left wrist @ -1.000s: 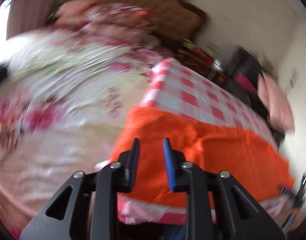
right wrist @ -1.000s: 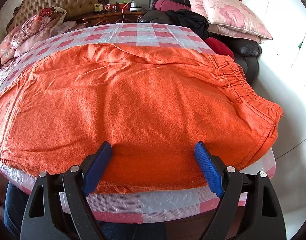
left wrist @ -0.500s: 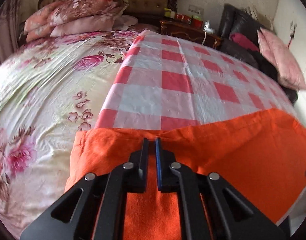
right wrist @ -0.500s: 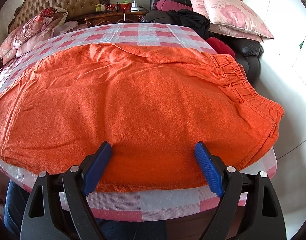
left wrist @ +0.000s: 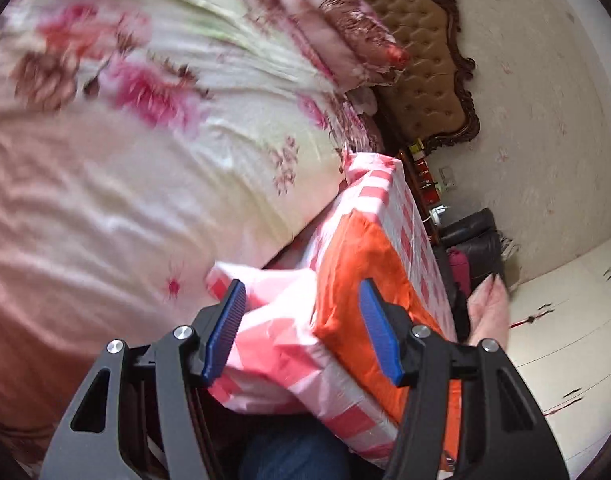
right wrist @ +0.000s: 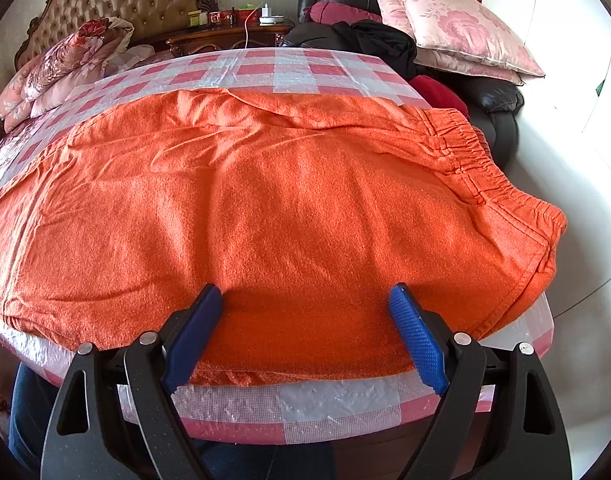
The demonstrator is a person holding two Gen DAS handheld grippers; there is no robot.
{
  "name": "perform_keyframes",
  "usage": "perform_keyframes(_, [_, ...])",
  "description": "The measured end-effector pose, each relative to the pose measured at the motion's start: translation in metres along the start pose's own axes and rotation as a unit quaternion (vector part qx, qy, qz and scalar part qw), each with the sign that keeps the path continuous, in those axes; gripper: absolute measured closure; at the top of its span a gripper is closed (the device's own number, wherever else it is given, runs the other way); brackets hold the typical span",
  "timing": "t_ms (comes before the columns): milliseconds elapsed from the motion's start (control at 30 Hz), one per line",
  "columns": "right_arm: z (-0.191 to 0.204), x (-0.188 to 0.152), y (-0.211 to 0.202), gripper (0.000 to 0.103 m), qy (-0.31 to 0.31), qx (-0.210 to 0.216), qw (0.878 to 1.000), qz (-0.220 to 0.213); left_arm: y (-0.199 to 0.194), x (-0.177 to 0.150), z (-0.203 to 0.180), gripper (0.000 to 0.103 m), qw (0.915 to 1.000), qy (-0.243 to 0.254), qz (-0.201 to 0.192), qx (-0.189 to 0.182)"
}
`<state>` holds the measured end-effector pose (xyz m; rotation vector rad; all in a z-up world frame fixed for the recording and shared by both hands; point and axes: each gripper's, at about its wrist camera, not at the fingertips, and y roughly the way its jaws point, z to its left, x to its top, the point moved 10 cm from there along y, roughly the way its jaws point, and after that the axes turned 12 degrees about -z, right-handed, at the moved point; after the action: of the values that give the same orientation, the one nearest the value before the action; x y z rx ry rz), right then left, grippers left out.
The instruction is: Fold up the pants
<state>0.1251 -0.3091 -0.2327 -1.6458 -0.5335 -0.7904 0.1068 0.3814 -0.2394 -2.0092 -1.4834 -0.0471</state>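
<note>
The orange pants [right wrist: 285, 200] lie spread flat on the red-and-white checked table [right wrist: 289, 68], with the elastic waistband [right wrist: 485, 168] at the right. My right gripper [right wrist: 305, 288] hovers open over the pants' near edge with nothing gripped. My left gripper [left wrist: 301, 282] is rolled sideways at the table's left end. Its jaws are opening. The pants' end [left wrist: 345, 264] and the hanging tablecloth corner [left wrist: 273, 320] show between the fingers, and the pads do not press on them.
A bed with a floral sheet [left wrist: 145, 160] and a tufted headboard [left wrist: 425, 80] lies left of the table. Folded quilts [right wrist: 65, 64], a nightstand [right wrist: 233, 36] and a black sofa with pink pillows [right wrist: 457, 20] stand behind. A person's legs in jeans [left wrist: 293, 452] are at the near edge.
My left gripper, nearly shut over the pants' left end half a second ago, has rolled, dropped beside the table's end and spread its jaws. The right gripper and the pants have not moved.
</note>
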Motion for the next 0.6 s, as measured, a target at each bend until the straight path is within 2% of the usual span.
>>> perform_keyframes(100, [0.0, 0.003, -0.002, 0.023, -0.005, -0.023, 1.0, 0.003, 0.01, -0.016, -0.007, 0.047, 0.999, -0.023, 0.029, -0.027])
perform_keyframes(167, [0.005, 0.015, -0.014, 0.024, -0.019, -0.046, 0.999, -0.018, 0.017, -0.025, -0.011, 0.056, 0.9982, -0.027, 0.044, -0.031])
perform_keyframes(267, [0.035, 0.034, -0.033, 0.024, -0.032, -0.013, 0.998, -0.043, 0.025, -0.034, -0.021, 0.067, 0.9977, -0.008, 0.057, -0.036])
perform_keyframes(300, [0.045, 0.037, -0.037, 0.024, -0.032, -0.002, 0.998, -0.047, 0.026, -0.037, -0.025, 0.075, 0.9976, -0.002, 0.06, -0.034])
perform_keyframes(433, [0.09, 0.04, -0.043, 0.025, -0.037, 0.022, 0.998, -0.048, 0.027, -0.037, -0.024, 0.087, 0.9977, 0.034, 0.058, -0.005])
perform_keyframes(600, [0.116, 0.027, -0.031, 0.025, -0.044, 0.02, 0.999, -0.021, 0.024, -0.034, -0.031, 0.09, 0.9958, 0.072, 0.056, 0.01])
